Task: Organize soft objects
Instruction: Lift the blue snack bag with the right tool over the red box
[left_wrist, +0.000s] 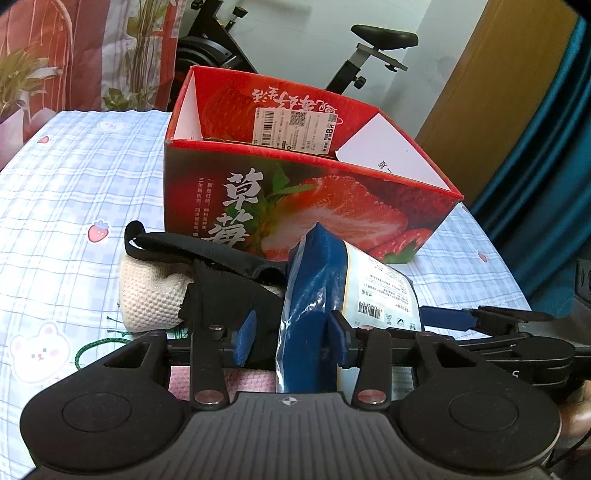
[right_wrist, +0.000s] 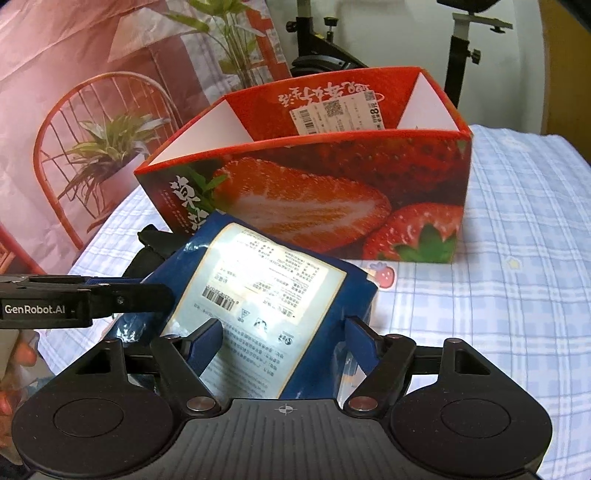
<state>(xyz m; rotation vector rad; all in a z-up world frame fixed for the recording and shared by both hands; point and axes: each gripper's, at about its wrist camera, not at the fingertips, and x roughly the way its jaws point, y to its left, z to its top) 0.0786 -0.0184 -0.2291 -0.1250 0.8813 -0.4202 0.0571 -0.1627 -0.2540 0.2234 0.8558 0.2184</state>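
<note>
A blue packet with a pale printed label is held up off the checked cloth that covers the bench, just in front of the open red strawberry box, which stands toward the far edge. The right gripper has its blue-padded fingers set wide at either side of the packet's lower end, and both pads seem to press on its edges. The left gripper comes in from the packet's other side; in its own view the packet stands on edge between the fingers, against the right-hand pad, while the left-hand pad stands clear of it with a gap, so I cannot tell whether it grips. Just beside the packet, toward the left edge of the bench, lies a cream knitted thing under a black strap.
</note>
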